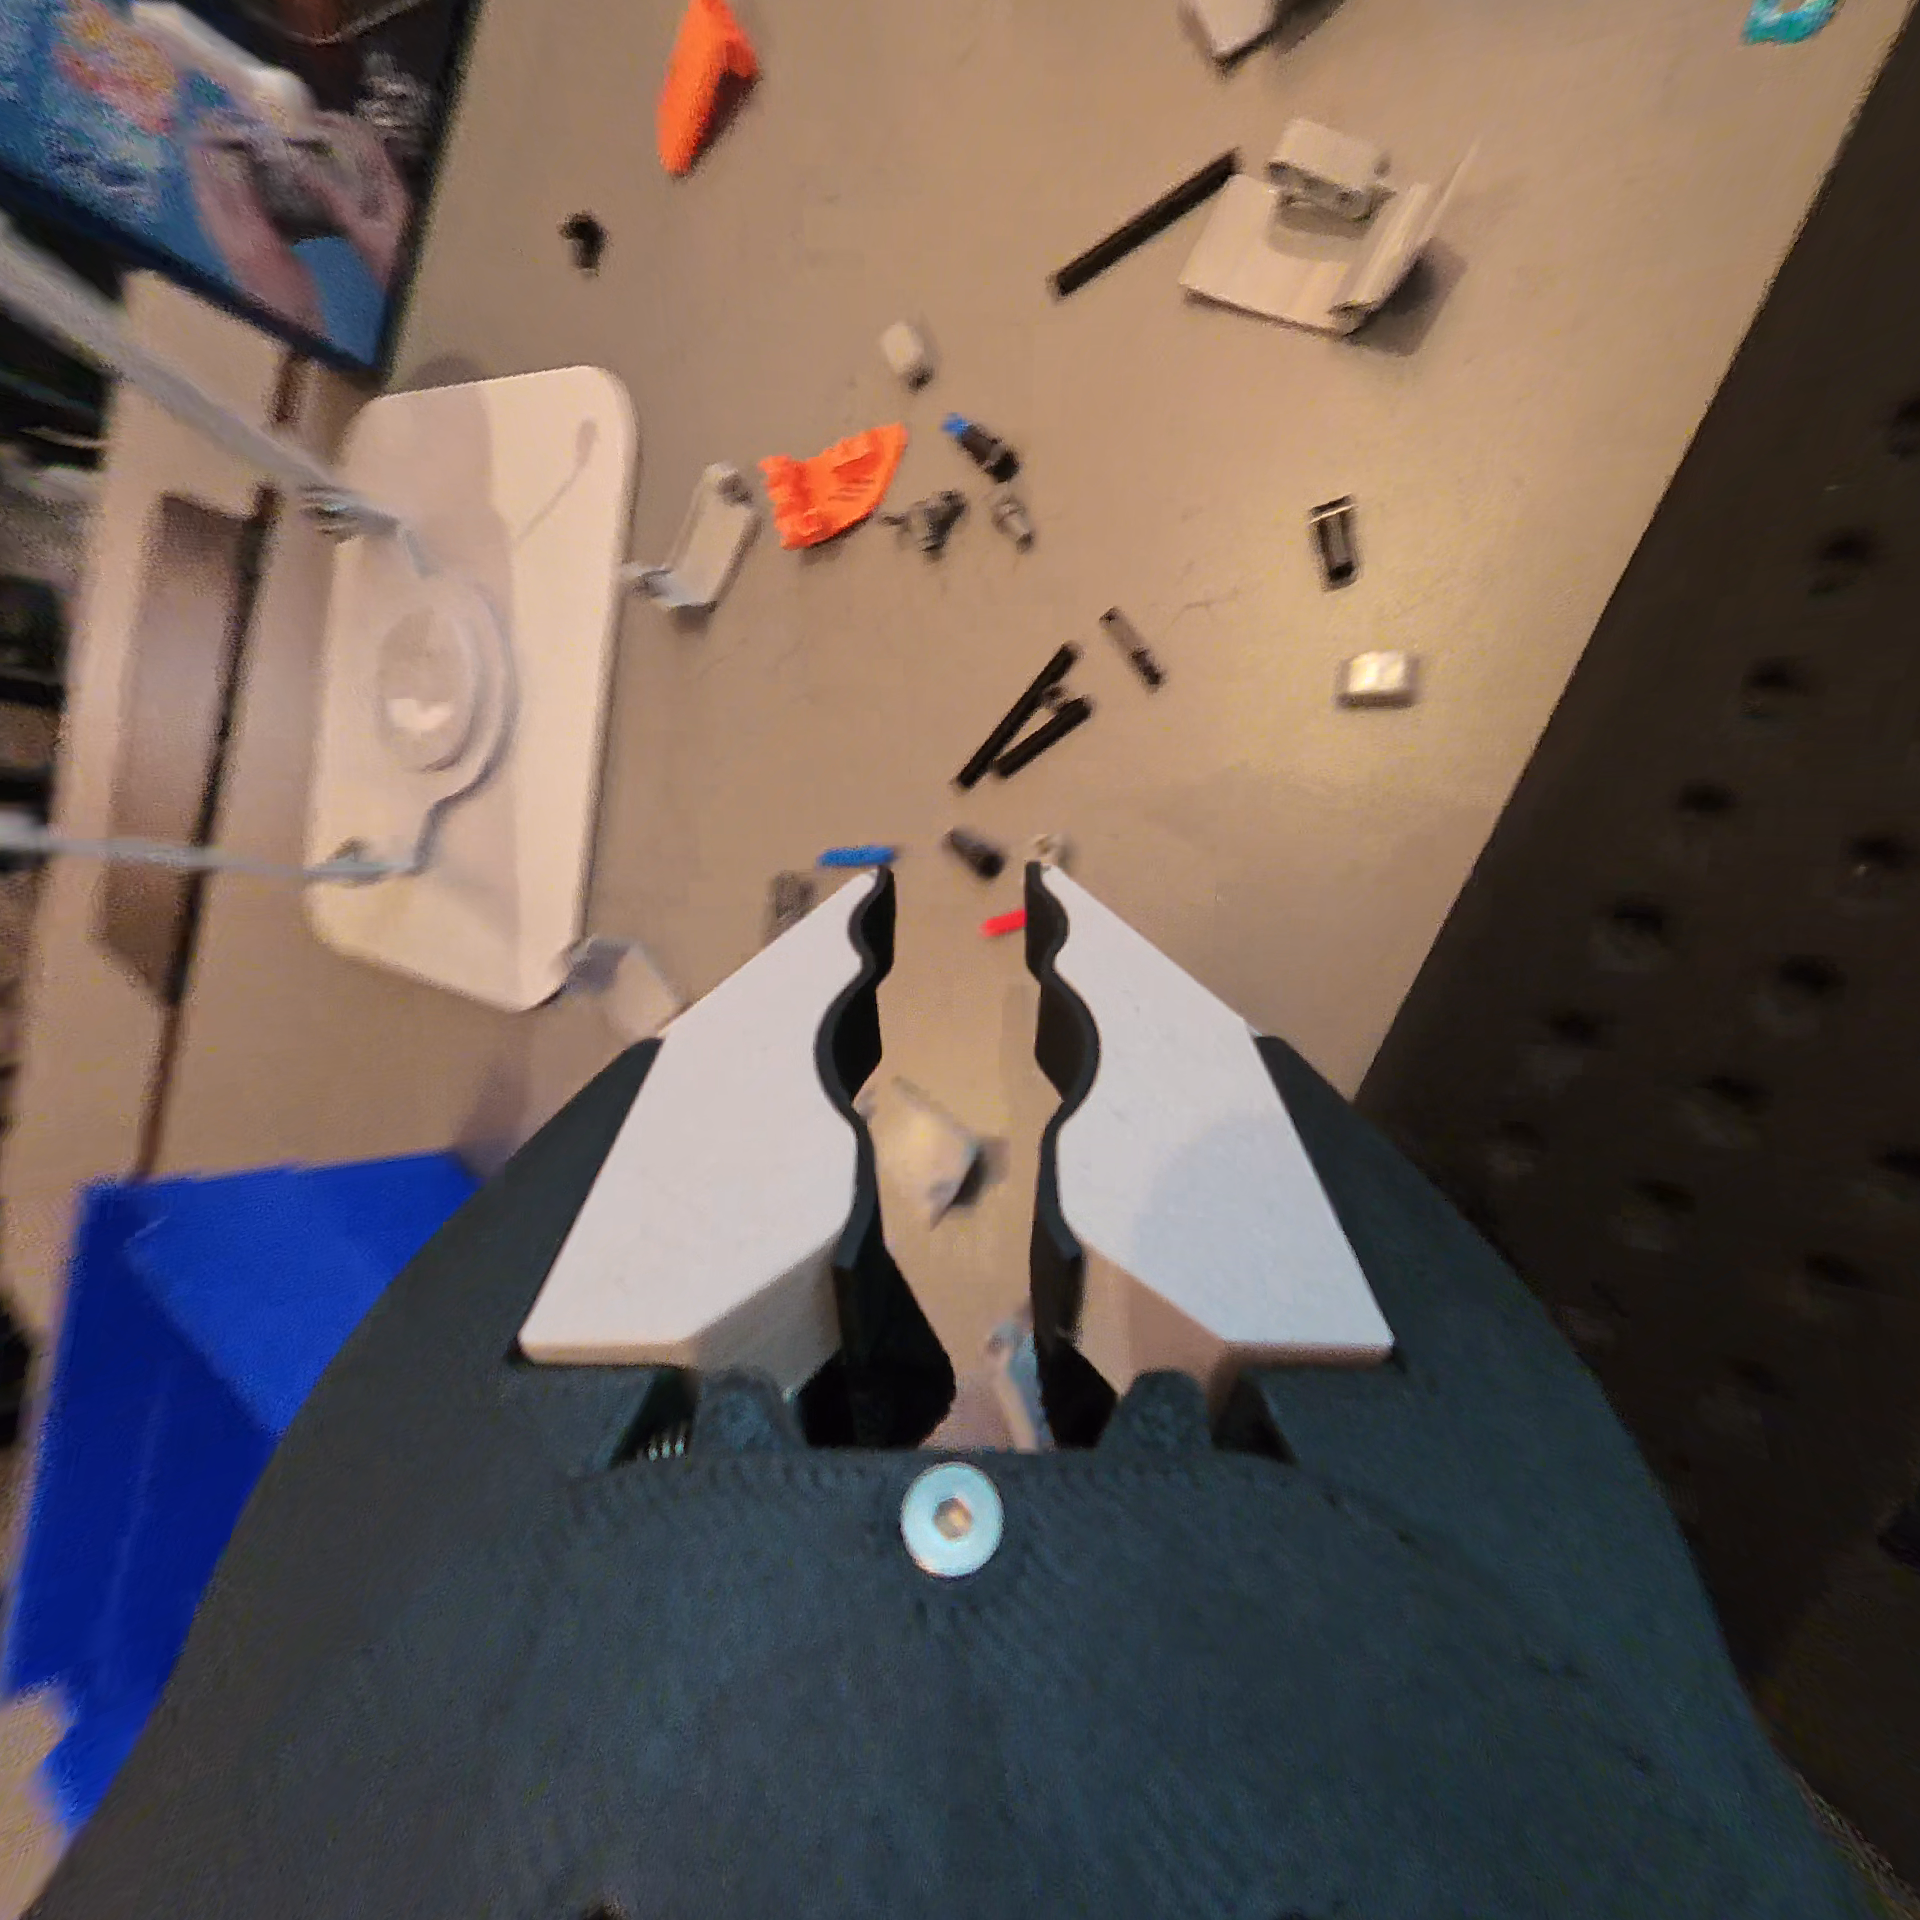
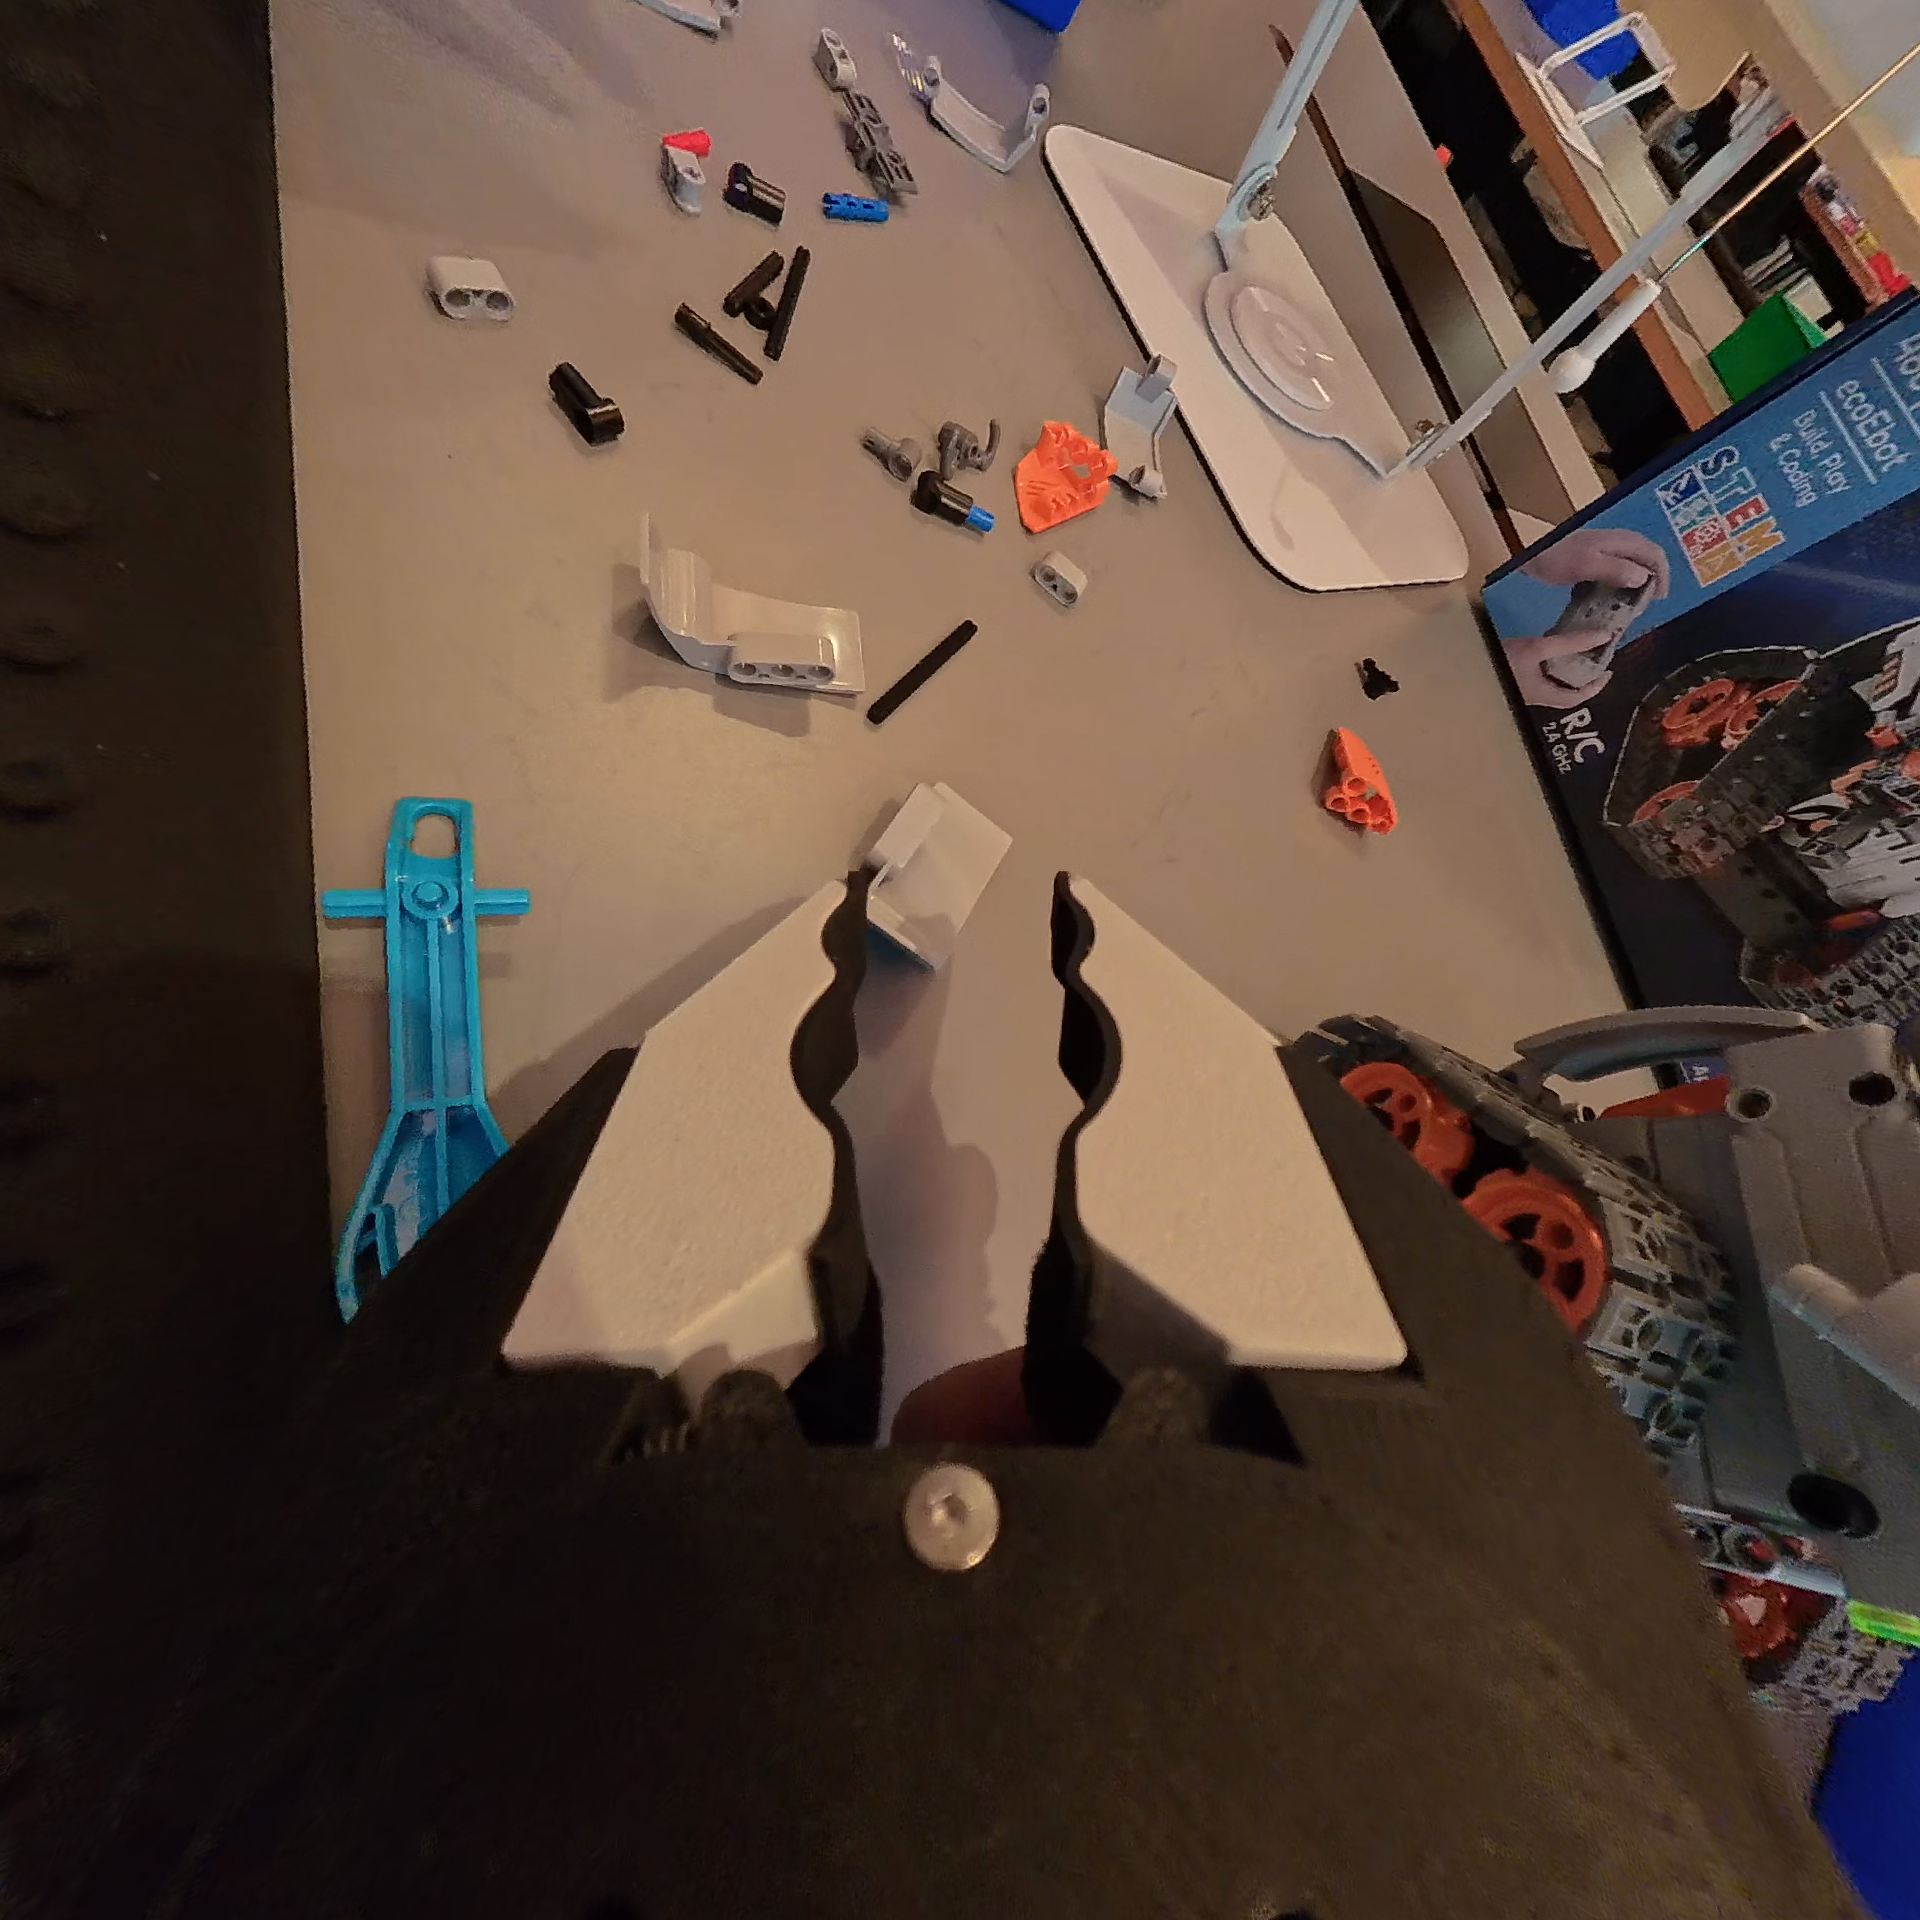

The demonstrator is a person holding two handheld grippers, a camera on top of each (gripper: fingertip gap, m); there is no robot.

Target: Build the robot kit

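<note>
The left gripper (image 1: 958, 883) hung above the worktop (image 1: 1195, 935) with its jaws a narrow gap apart and nothing between them. A small pale grey piece (image 1: 930, 1148) showed through the gap, lying on the worktop below and apart from the fingers. Just beyond the tips lay a short black pin (image 1: 974, 852), a red sliver (image 1: 1003, 923) and a blue pin (image 1: 857, 855). Farther out were crossed black rods (image 1: 1023, 722) and an orange panel (image 1: 831, 483), with a white stand base (image 1: 468, 675) toward one edge of the worktop and a blue bin (image 1: 197, 1382) near the gripper's body. This view was smeared, so small parts were hard to tell apart.

The right gripper (image 2: 956, 883) also stood part open and empty. A light grey angled block (image 2: 940, 862) lay at its tips, close against the left-hand finger; whether they touched could not be told. Beside the gripper's body lay a turquoise tool (image 2: 426, 1018) on one side and a tracked toy vehicle (image 2: 1558, 1226) on the other. Farther out lay a curved grey panel (image 2: 748, 623), a black rod (image 2: 923, 658) and a small orange piece (image 2: 1359, 781), with a printed box (image 2: 1714, 644) at the worktop's edge.

The risks, as I judge them: the finger beside the block could nudge it aside rather than straddle it, and the loose pins, being round, would roll if brushed. The blur suggests quick movement, which would make such a knock likelier.
</note>
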